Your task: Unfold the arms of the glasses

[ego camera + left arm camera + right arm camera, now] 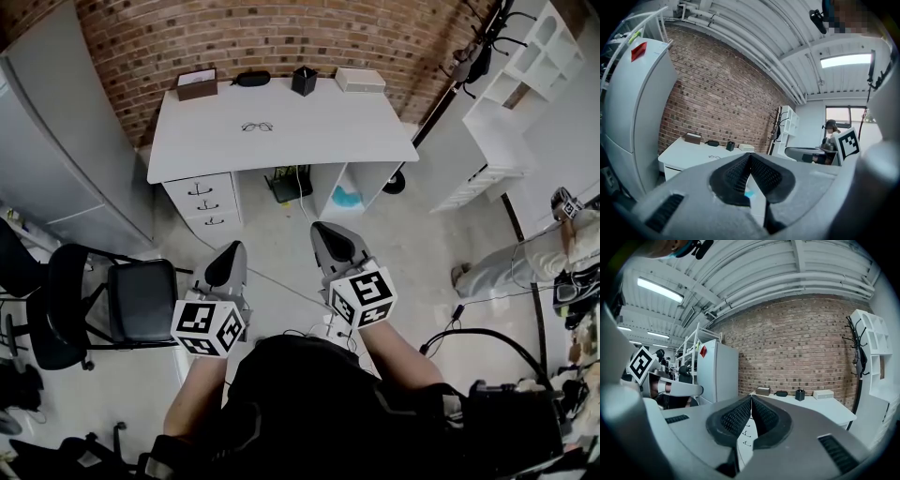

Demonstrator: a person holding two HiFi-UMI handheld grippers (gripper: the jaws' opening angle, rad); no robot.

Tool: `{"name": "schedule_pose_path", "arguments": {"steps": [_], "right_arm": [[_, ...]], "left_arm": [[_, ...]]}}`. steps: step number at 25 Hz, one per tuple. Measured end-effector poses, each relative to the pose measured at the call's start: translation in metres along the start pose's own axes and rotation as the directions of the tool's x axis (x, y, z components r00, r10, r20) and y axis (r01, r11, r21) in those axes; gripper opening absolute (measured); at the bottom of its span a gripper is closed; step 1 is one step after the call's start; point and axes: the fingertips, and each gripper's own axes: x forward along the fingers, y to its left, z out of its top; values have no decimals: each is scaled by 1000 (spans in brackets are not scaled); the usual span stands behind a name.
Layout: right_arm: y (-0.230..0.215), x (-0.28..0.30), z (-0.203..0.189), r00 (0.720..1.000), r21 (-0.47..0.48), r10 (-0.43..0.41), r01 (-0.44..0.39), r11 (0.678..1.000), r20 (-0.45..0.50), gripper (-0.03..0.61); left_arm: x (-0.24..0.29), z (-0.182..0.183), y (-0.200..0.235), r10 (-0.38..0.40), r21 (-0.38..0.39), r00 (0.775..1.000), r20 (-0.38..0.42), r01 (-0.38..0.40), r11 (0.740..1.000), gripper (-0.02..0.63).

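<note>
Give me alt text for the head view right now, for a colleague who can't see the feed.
A person stands back from a white desk, holding the left tool and right tool out toward it, both shut and empty. The glasses lie on the desk, untouched, well ahead of both tools.

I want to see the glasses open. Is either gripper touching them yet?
Apart. Head view: glasses lie on the desk, floor separating them from the left gripper and right gripper.
</note>
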Motion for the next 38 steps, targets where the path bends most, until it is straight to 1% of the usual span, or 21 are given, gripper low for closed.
{"name": "schedule_pose_path", "arguments": {"steps": [9,15,21,27,34,38], "right_arm": [[32,13,-2,1000,-19,7,-7,1000,-6,8],[32,28,0,1000,-18,11,-11,1000,-4,8],[25,57,-4,999,-5,40,-40,999,-1,8],[-3,95,1,999,8,51,-51,999,10,8],[-50,136,5,998,14,60,-60,998,7,8],[-78,158,9,998,19,70,-70,997,8,8]], "left_arm": [[-16,0,26,-17,-9,1000,11,17,1000,9],[-15,4,36,-16,-10,1000,23,16,1000,9],[-1,3,59,26,-19,1000,18,-26,999,9],[35,12,77,51,-13,999,12,-51,999,9],[97,21,92,64,-18,998,-2,-64,998,9],[131,27,102,94,-13,996,-11,-94,995,9]]}}
